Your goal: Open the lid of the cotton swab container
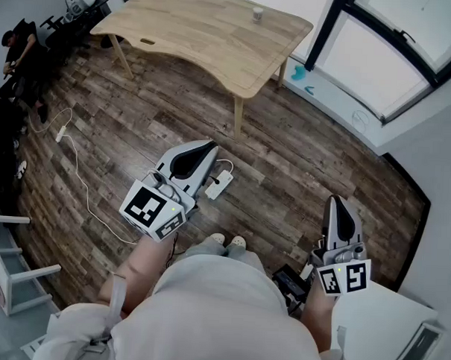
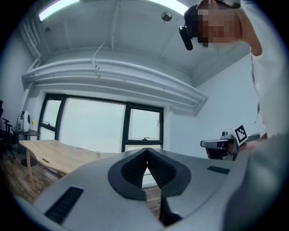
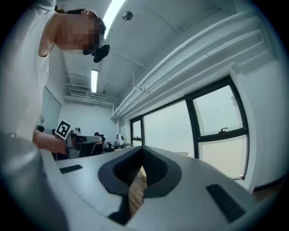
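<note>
A small pale round container (image 1: 257, 13) stands near the far edge of the wooden table (image 1: 209, 33), well away from both grippers; in the left gripper view the same container (image 2: 97, 153) is a tiny speck on the tabletop. The person stands on the wooden floor and holds both grippers level at waist height. My left gripper (image 1: 210, 146) is shut with nothing between its jaws, and its dark ribbed pads (image 2: 135, 169) meet. My right gripper (image 1: 334, 200) is also shut and empty, its pads (image 3: 153, 167) together at the tip.
A white power strip (image 1: 219, 184) with a long cable lies on the floor between the person and the table. A white frame (image 1: 5, 267) stands at the lower left, a white desk (image 1: 383, 324) at the lower right. Windows line the right wall. People sit at the far left (image 1: 19, 43).
</note>
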